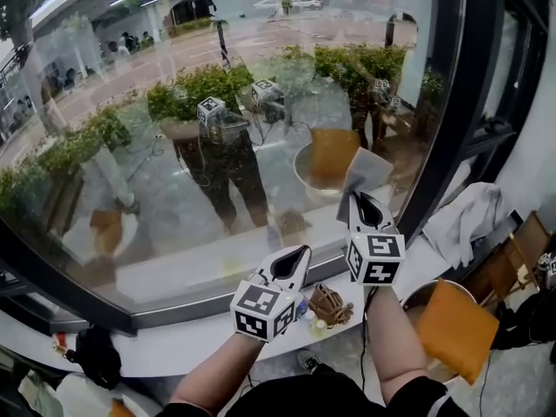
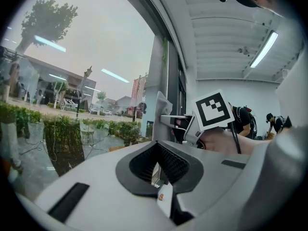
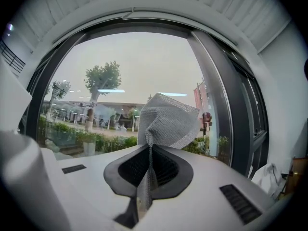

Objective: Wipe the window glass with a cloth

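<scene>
We stand in a street-level public interior: a tall curved shopfront window faces hedges and a road, and an orange chair stands near the white sill.

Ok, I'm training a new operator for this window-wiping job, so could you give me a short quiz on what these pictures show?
1. True or false: the left gripper holds the cloth.
2. What colour is the cloth in the right gripper? A grey, B orange, C green.
3. Fill in: the left gripper's jaws stand ____, with nothing between them.

Key: 1 false, since the right gripper is shut on the cloth; 2 A; 3 shut.
</scene>
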Demonstrator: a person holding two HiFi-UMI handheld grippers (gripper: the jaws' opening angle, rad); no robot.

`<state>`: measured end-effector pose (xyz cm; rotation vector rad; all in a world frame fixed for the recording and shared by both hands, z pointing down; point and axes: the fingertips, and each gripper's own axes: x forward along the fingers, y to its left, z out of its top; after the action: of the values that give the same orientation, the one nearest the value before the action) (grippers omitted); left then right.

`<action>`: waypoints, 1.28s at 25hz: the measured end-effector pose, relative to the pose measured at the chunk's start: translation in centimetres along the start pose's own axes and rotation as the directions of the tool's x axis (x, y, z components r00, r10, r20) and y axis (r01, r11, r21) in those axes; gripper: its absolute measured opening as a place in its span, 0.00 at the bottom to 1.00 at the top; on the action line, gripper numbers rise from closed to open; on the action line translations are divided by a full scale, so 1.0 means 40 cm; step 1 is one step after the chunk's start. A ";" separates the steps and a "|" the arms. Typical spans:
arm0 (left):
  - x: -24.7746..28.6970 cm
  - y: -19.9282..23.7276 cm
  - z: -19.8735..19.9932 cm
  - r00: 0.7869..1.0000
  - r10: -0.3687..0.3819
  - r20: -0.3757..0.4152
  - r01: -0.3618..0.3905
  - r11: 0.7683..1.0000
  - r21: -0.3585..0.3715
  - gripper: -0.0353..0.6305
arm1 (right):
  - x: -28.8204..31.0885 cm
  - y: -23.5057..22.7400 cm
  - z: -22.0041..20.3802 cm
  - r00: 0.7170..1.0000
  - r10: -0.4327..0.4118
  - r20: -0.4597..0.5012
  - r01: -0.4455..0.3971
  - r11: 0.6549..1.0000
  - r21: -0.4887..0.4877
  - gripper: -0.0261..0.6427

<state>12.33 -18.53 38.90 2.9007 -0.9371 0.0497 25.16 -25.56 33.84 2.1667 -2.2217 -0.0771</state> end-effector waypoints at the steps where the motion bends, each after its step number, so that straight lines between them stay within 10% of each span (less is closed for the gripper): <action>1: -0.003 -0.004 0.003 1.000 0.000 0.002 0.000 1.000 -0.002 0.06 | -0.005 0.000 0.004 1.000 0.000 0.000 0.000 1.000 -0.002 0.09; 32: 0.092 0.100 0.050 0.996 0.081 0.041 -0.080 0.997 -0.021 0.06 | 0.186 -0.021 0.057 0.997 0.070 0.025 -0.069 0.997 -0.032 0.09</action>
<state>12.98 -24.11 37.46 2.8562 -1.0548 -0.0149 25.65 -32.99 31.46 2.0829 -2.2909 -0.1383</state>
